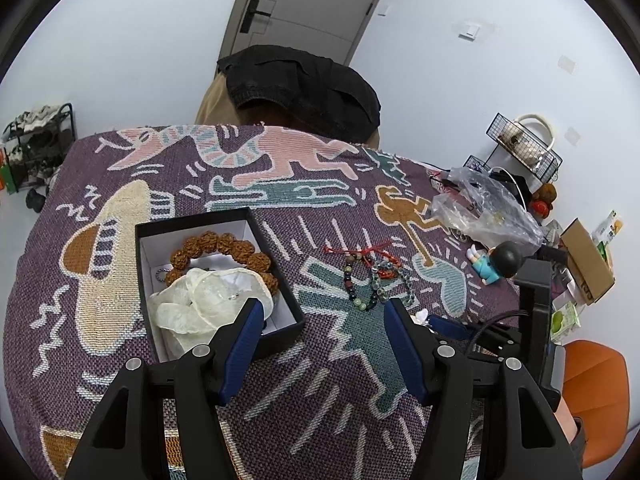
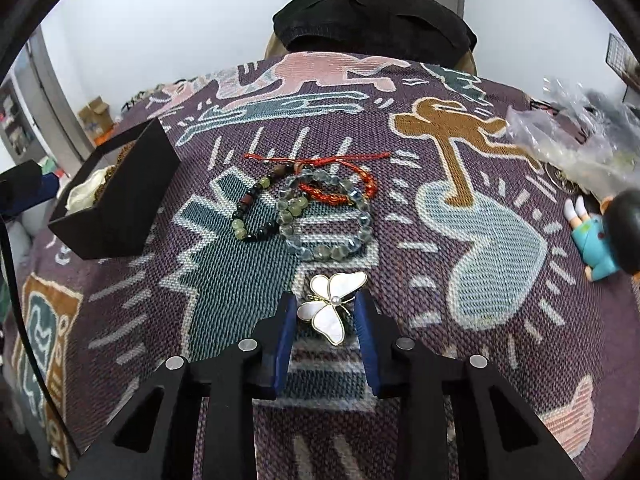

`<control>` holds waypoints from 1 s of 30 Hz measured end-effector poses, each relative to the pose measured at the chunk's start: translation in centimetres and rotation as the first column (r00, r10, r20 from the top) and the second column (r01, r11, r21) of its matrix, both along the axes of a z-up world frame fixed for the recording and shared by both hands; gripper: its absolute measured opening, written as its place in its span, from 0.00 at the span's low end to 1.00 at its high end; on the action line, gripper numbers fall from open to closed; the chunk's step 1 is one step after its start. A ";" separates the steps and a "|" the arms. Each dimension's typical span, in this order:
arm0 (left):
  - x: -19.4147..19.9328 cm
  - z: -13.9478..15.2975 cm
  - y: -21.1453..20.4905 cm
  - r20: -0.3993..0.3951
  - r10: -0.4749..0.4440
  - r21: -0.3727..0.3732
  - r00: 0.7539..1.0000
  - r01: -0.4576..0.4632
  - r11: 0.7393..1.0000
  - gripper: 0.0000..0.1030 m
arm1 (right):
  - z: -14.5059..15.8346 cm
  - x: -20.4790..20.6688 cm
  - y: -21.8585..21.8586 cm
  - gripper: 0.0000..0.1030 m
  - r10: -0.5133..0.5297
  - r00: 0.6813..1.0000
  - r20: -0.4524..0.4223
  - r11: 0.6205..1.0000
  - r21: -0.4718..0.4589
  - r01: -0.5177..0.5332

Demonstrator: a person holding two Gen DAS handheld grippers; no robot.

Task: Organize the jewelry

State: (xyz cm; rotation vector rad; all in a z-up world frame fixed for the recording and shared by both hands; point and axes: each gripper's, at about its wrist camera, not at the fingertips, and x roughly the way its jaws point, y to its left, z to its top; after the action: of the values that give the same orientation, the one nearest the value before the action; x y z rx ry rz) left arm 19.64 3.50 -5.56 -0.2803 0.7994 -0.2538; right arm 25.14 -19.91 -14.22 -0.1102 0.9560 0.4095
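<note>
Here, blue fingers (image 2: 362, 312) flank a pearly butterfly brooch (image 2: 334, 306).

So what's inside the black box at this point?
The black box holds a brown bead bracelet, a crumpled cream pouch over part of it, and a small silver chain. Anything beneath the pouch is hidden.

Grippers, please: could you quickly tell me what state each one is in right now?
Left gripper: open, holding nothing, above the cloth beside the black box.
Right gripper: closed around the butterfly brooch.
</note>
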 end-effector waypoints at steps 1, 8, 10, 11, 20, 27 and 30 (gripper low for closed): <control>0.1 0.0 -0.2 0.000 -0.001 0.001 1.000 0.001 1.000 0.62 | 0.0 -0.2 -0.5 0.30 -0.006 1.000 0.002 1.000 0.008 0.006; 1.0 -0.5 -2.6 -0.007 -0.043 0.017 0.999 0.043 0.999 0.62 | 0.6 -0.6 -4.3 0.30 -0.074 0.997 -0.002 0.991 0.114 0.074; 1.4 -0.6 -3.4 -0.012 -0.055 0.021 0.998 0.055 0.998 0.62 | 0.8 -0.7 -5.5 0.30 -0.094 0.996 -0.006 0.985 0.143 0.094; 1.7 -0.8 -3.8 -0.015 -0.062 0.022 0.998 0.062 0.998 0.62 | 0.9 -0.8 -6.0 0.30 -0.102 0.995 -0.007 0.983 0.154 0.102; 3.9 -1.8 -7.2 -0.040 -0.103 0.065 0.994 0.105 0.992 0.62 | 2.0 -1.3 -9.1 0.30 -0.147 0.989 0.011 0.961 0.239 0.141; 6.3 -3.3 -9.4 -0.091 -0.132 0.064 0.987 0.138 0.988 0.53 | 2.8 -1.7 -10.8 0.30 -0.169 0.985 0.026 0.943 0.297 0.154; 7.5 -4.2 -9.9 -0.131 -0.126 0.043 0.983 0.133 0.990 0.41 | 3.0 -1.8 -11.7 0.30 -0.174 0.985 0.019 0.930 0.333 0.158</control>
State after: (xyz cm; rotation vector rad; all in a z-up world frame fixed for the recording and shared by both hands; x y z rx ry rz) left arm 27.16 -6.41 -9.71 -0.1972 0.9513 -0.3397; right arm 23.32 -31.59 -11.25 0.2647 0.8295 0.4033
